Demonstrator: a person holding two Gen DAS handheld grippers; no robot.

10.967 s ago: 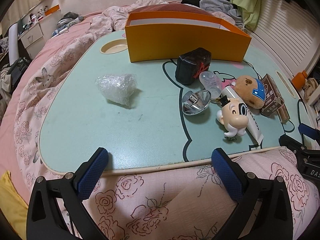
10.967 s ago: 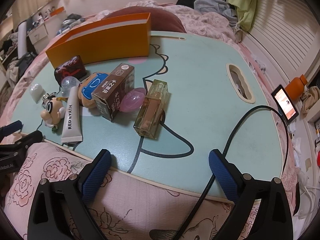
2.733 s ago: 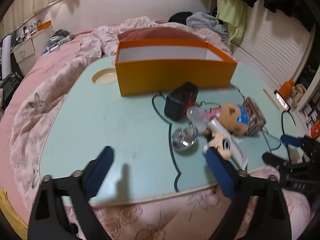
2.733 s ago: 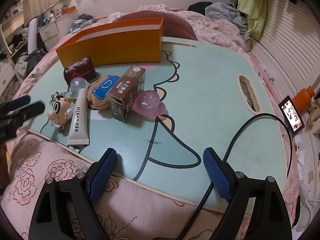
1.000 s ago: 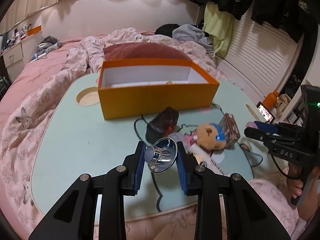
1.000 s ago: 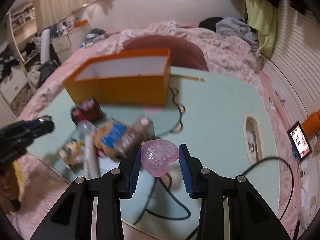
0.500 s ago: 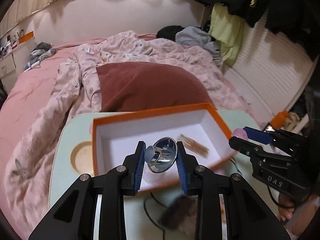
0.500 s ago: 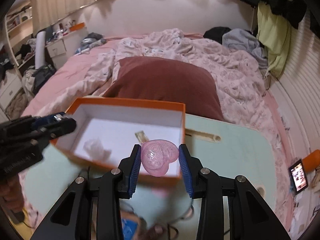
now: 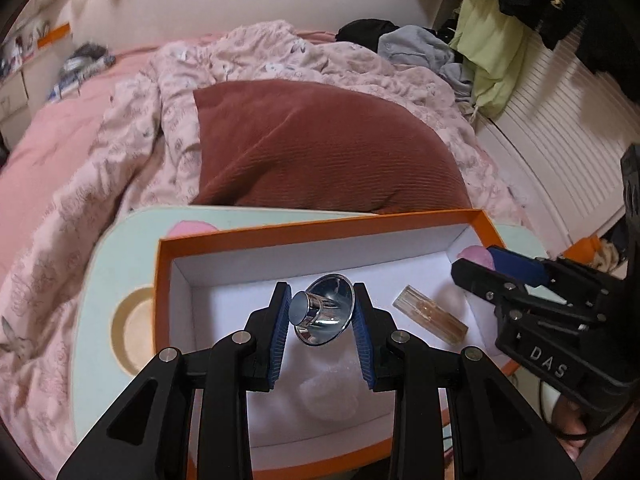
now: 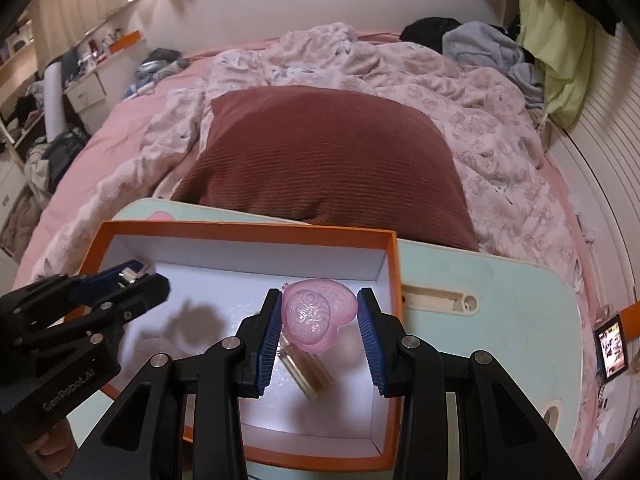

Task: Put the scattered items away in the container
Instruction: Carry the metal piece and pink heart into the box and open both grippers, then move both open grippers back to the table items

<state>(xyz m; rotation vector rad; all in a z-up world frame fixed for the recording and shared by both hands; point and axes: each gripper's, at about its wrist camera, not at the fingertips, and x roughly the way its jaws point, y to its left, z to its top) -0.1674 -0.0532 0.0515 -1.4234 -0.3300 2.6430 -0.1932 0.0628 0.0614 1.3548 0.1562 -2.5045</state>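
Note:
My left gripper (image 9: 320, 293) hovers over the orange box (image 9: 320, 221) with a chrome funnel (image 9: 324, 310) between its blue pads. Its jaws are opening, though both pads still touch the funnel. To its right, my right gripper (image 10: 320, 294) is shut on a pink translucent heart (image 10: 316, 318) above the right part of the box (image 10: 240, 227). On the white floor of the box lie a glass perfume bottle (image 9: 430, 316) and a wad of bubble wrap (image 9: 328, 396). The bottle (image 10: 308, 372) lies right under the heart. Each wrist view shows the other gripper at its edge.
The box stands on a mint lap table (image 10: 500, 320) laid on a bed. A maroon pillow (image 9: 320, 148) lies just behind the table and a pink floral quilt surrounds it. The table has a round cup recess (image 9: 132, 336) on the left and a slot (image 10: 436, 302) on the right. A lit phone (image 10: 610, 346) lies at far right.
Both grippers have moved forward from above the scattered items to above the box, each still carrying its item. The box now fills the lower part of both views.

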